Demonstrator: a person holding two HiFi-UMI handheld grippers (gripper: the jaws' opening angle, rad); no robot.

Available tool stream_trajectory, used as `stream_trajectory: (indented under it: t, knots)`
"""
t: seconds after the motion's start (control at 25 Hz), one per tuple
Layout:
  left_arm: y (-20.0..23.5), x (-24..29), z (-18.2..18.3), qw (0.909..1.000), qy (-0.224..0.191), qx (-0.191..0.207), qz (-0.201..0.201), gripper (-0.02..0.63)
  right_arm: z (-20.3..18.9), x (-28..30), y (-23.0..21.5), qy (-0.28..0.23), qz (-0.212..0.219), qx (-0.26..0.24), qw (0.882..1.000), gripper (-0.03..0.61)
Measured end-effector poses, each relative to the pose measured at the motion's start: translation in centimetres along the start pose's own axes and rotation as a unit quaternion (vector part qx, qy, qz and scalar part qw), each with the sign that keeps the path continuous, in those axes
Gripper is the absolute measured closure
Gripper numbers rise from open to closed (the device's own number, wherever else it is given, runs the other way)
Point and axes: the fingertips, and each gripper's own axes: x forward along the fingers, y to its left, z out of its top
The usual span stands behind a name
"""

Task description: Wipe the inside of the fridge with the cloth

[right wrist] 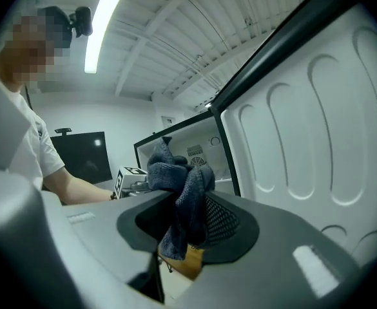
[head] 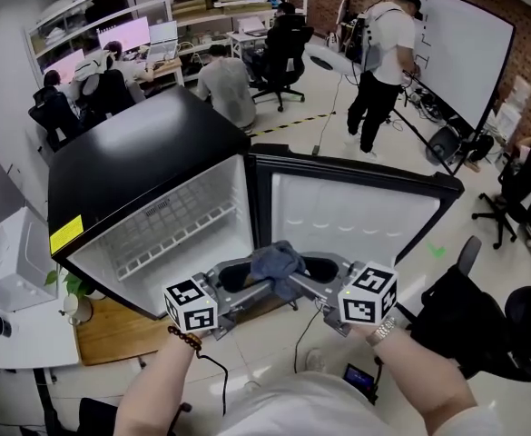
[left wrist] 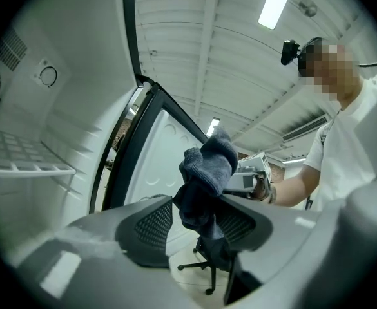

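Observation:
The grey-blue cloth (head: 277, 262) hangs bunched between my two grippers, in front of the open black fridge (head: 129, 166) with its white inside and wire shelf (head: 170, 234). My left gripper (head: 247, 278) comes from the left; in the left gripper view its jaws stand apart around the cloth (left wrist: 207, 166), with a gap at the left pad. My right gripper (head: 315, 269) comes from the right. In the right gripper view its jaws are shut on the cloth (right wrist: 182, 185), which bulges above the pads and dangles below. The fridge door (head: 347, 212) stands swung open to the right.
A wooden board (head: 111, 330) lies on the floor under the fridge's front. At the left stands a white box (head: 6, 257). Black office chairs (head: 483, 312) are at the right, a cable and a small device (head: 360, 380) on the floor. People sit and stand farther back.

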Motion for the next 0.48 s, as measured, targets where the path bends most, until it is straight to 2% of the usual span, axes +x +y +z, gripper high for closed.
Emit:
stream_trajectory:
  t: [0.32, 0.48]
  knots:
    - [2.1, 0.0, -0.7, 0.9984, -0.01, 0.005, 0.055, 0.391, 2.4, -0.6, -1.4, -0.037, -0.064, -0.023, 0.997, 0.451]
    - [4.1, 0.6, -2.2, 0.9942, 0.0, 0.002, 0.107, 0.391, 4.0, -0.6, -1.5, -0.056, -0.093, -0.044, 0.993, 0.451]
